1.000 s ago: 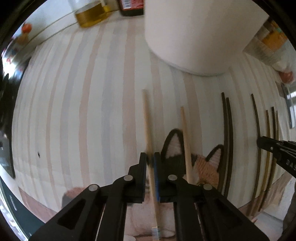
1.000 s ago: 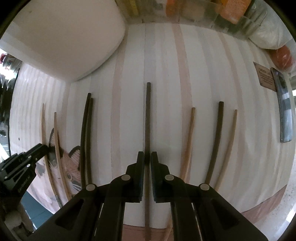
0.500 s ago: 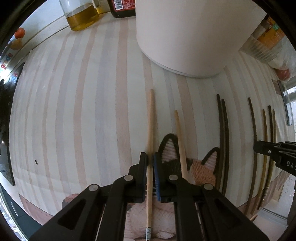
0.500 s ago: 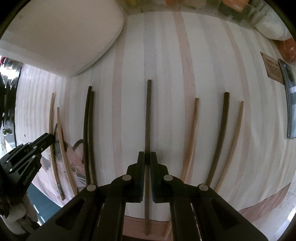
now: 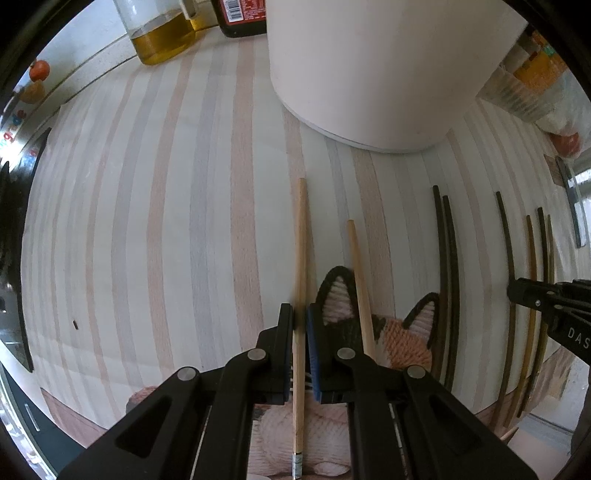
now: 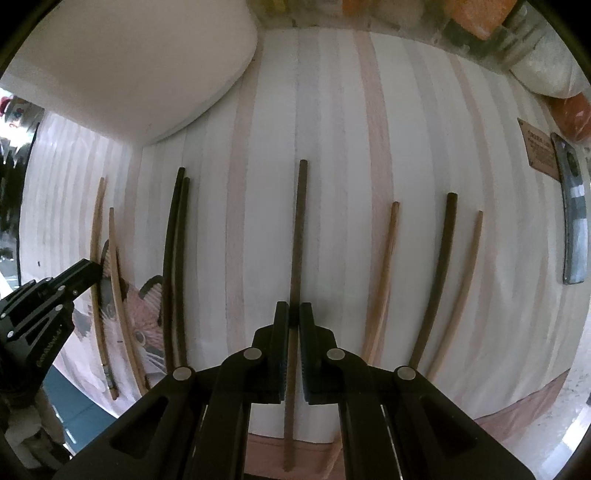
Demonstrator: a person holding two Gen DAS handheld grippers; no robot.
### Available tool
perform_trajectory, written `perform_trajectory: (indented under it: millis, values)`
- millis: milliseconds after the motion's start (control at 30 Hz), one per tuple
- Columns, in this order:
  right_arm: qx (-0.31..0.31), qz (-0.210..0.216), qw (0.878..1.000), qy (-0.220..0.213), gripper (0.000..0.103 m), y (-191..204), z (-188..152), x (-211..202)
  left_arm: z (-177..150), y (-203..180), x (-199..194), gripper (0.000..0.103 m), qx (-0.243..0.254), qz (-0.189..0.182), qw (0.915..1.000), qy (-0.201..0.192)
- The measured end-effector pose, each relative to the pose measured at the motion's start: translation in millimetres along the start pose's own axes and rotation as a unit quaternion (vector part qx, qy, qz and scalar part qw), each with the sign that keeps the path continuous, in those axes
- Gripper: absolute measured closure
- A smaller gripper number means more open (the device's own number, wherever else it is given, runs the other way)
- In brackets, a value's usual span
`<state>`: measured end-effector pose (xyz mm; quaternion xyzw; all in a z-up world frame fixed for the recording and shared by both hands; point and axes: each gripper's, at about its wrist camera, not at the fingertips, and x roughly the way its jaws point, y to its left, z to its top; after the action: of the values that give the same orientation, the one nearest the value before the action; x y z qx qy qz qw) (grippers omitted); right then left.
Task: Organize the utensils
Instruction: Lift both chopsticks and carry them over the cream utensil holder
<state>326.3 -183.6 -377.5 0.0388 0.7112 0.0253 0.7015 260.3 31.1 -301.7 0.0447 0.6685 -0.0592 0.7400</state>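
Note:
My left gripper (image 5: 301, 314) is shut on a light wooden chopstick (image 5: 301, 240) that points toward the white pot. A second light chopstick (image 5: 356, 266) lies just right of it across a knitted cat coaster (image 5: 399, 332). My right gripper (image 6: 294, 312) is shut on a dark brown chopstick (image 6: 299, 229). Left of it lies a pair of dark chopsticks (image 6: 175, 240). To its right lie a reddish-brown chopstick (image 6: 388, 258), a dark one (image 6: 441, 266) and a light one (image 6: 467, 266). The left gripper also shows at the left edge of the right wrist view (image 6: 88, 271).
A large white pot (image 5: 388, 66) stands at the back of the striped mat (image 5: 166, 221). An oil jug (image 5: 162, 40) and a dark bottle (image 5: 242, 16) stand behind it. Packaged food (image 6: 480, 22) lines the back right. A phone (image 6: 572, 210) lies at the right.
The left gripper, still holding the light chopstick, has drawn back and swung it straighter, toward the pot. The right gripper has hardly moved and still holds the dark chopstick.

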Motion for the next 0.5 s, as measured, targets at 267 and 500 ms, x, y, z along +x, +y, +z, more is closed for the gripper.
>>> perform_trajectory:
  millis: [267, 500]
  values:
    - [-0.017, -0.025, 0.999, -0.045, 0.098, 28, -11, 0, -3, -7, -7, 0.099, -0.006, 0.014, 0.9996, -0.022]
    - [0.01, 0.035, 0.994, -0.101, 0.098, 29, -27, -26, -14, 2, -43, 0.099, -0.021, 0.005, 0.9979, -0.062]
